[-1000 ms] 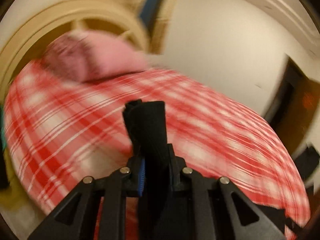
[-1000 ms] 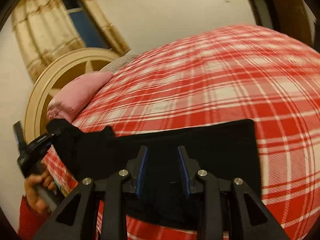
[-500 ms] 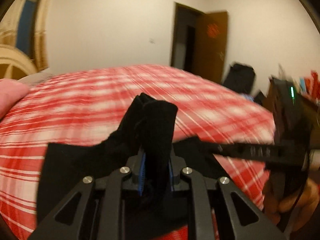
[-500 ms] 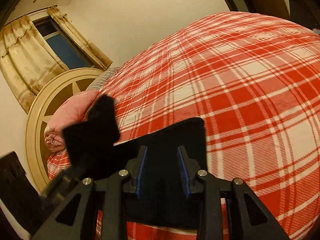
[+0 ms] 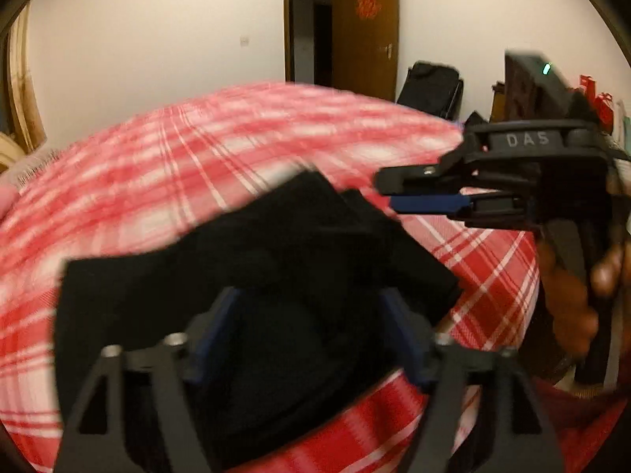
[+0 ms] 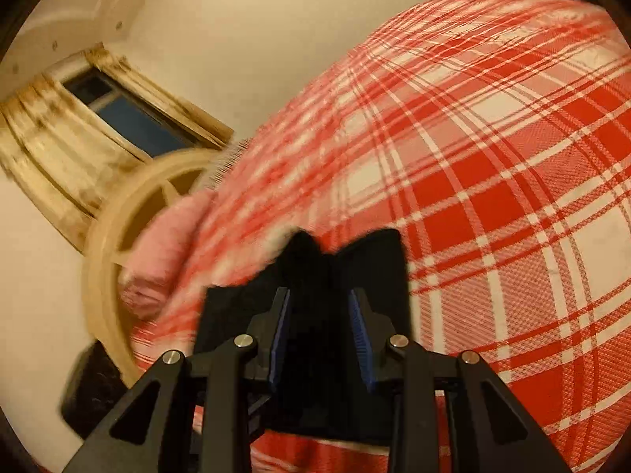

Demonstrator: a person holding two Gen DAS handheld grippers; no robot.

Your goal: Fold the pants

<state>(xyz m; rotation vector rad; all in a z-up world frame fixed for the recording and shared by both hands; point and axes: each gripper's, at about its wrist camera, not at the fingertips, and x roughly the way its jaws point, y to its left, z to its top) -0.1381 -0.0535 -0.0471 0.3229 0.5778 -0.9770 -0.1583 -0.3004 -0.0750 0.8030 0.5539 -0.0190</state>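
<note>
Left wrist view: black pants [image 5: 252, 276] lie doubled on the near part of the red plaid bedspread [image 5: 165, 149], one layer laid over another, probably to complete a fold. The left gripper [image 5: 311, 339] is opening, its pads clear of the cloth that still sits between them: released. In the right wrist view, the right gripper [image 6: 320, 329] stands partly open with a dark bunch of pants between its pads, apparently grasped.

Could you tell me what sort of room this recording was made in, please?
Most likely a bedroom: a bed under a red-and-white plaid cover, a pink pillow against a curved cream headboard, and a curtained window.
</note>
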